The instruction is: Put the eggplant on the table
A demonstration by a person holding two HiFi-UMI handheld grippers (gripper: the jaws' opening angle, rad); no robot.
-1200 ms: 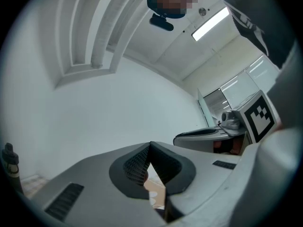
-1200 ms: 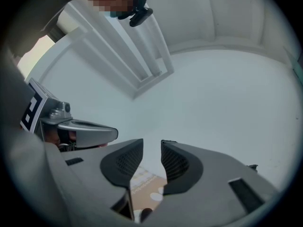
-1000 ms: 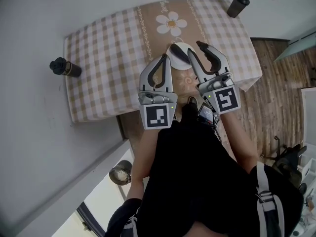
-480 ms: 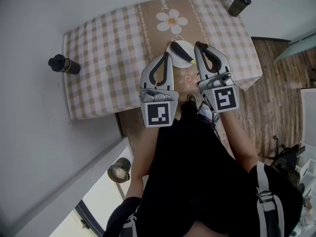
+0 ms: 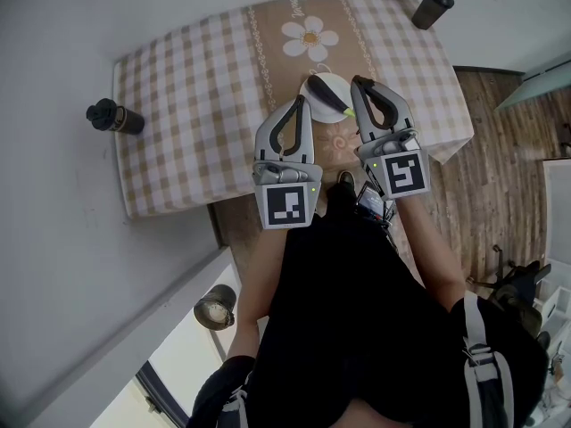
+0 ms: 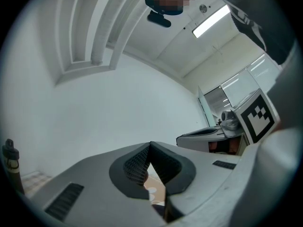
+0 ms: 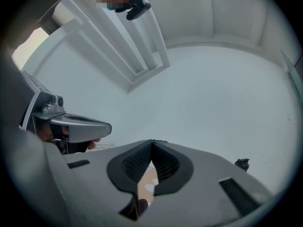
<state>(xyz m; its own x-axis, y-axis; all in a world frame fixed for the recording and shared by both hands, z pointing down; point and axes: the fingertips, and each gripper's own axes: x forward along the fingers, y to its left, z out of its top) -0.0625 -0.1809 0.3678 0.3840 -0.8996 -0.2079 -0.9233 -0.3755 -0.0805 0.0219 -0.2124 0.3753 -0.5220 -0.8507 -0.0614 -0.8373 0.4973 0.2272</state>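
A dark purple eggplant (image 5: 328, 99) with a green tip lies on a white plate (image 5: 318, 85) on the checkered table (image 5: 205, 87). In the head view both grippers hover above the table's near edge, on either side of the plate. My left gripper (image 5: 302, 102) is shut, its tips meeting (image 6: 150, 144) with nothing between them. My right gripper (image 5: 356, 80) is also shut and empty, its pads touching (image 7: 152, 141). The eggplant's green end shows just beside the right gripper's left finger. Neither gripper view shows the eggplant.
A dark bottle (image 5: 114, 117) lies near the table's left edge, and a dark tumbler (image 5: 433, 7) stands at the far right corner. A flower print (image 5: 310, 40) marks the cloth's middle strip. Wooden floor (image 5: 504, 176) lies to the right. A round tin (image 5: 215, 311) sits below on the left.
My right gripper's jaws have gone from open to shut. Both grippers have hardly moved. More of the eggplant on the plate shows between them now.
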